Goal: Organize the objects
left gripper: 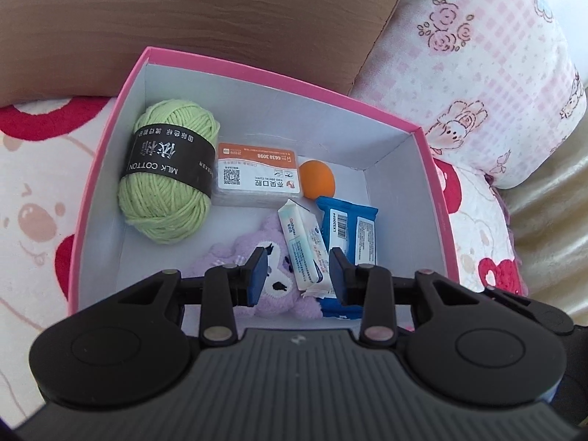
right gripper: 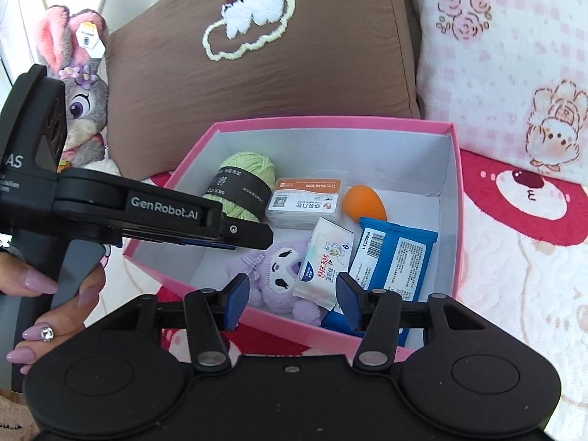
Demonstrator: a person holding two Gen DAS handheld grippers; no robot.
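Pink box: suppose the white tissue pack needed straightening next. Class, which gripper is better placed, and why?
Probably the left gripper: it hangs inside the pink box, open, over the white tissue pack. The right gripper sits outside the near wall.

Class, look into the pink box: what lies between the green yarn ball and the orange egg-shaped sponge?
A clear card case with an orange-and-white label lies between the yarn ball and the orange sponge; both wrist views show it.
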